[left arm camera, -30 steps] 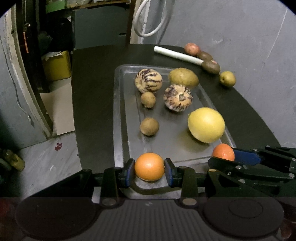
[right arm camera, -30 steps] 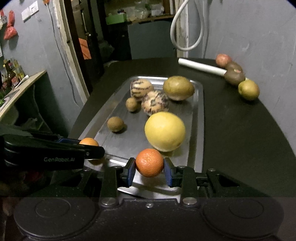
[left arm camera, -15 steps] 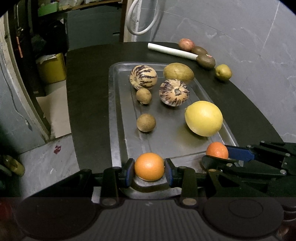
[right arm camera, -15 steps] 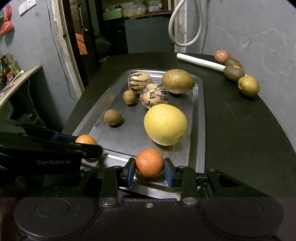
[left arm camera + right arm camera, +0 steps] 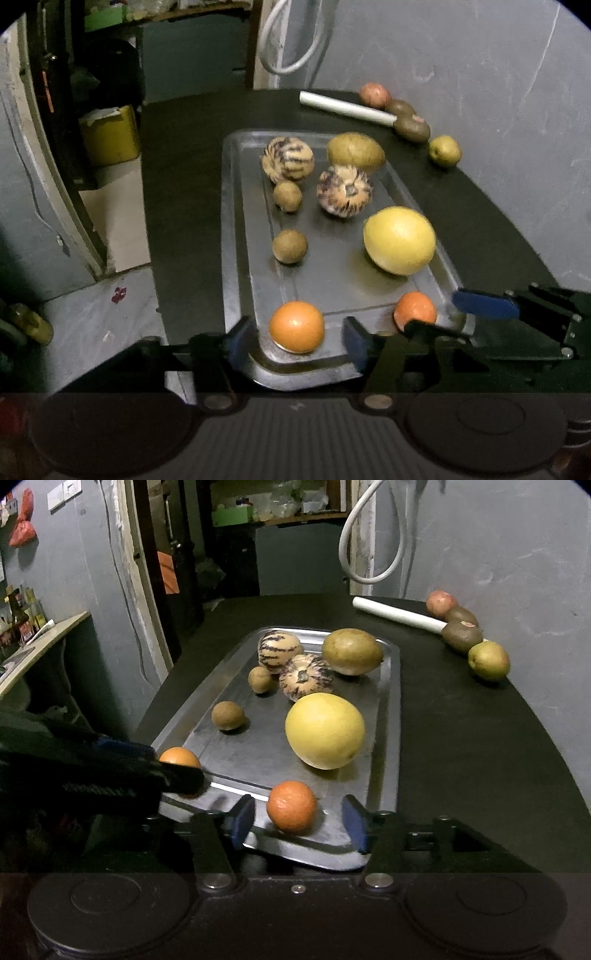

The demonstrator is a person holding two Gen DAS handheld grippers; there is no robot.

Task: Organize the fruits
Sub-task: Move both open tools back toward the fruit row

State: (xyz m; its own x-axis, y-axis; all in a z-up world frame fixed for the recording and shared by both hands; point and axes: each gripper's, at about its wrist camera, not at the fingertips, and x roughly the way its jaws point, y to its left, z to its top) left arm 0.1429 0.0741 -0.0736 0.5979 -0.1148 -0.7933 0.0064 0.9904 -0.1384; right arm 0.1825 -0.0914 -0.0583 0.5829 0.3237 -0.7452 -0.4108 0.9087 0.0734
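Orange times two at the near end of the steel tray on the dark desk. My left hand-held gripper is opening, pads clear on both sides of the smooth orange, which sits on the tray's near lip at about 6 o'clock. The right hand-held gripper is opening too, blue pads off the bumpy tangerine, resting at the 5 o'clock corner of the tray. Further up the tray: a big yellow citrus around 3 o'clock, two small brown fruits at 9, two striped melons and a russet-green fruit up at 12. Off the tray at 1 o'clock, a white tube and loose fruits by the wall.
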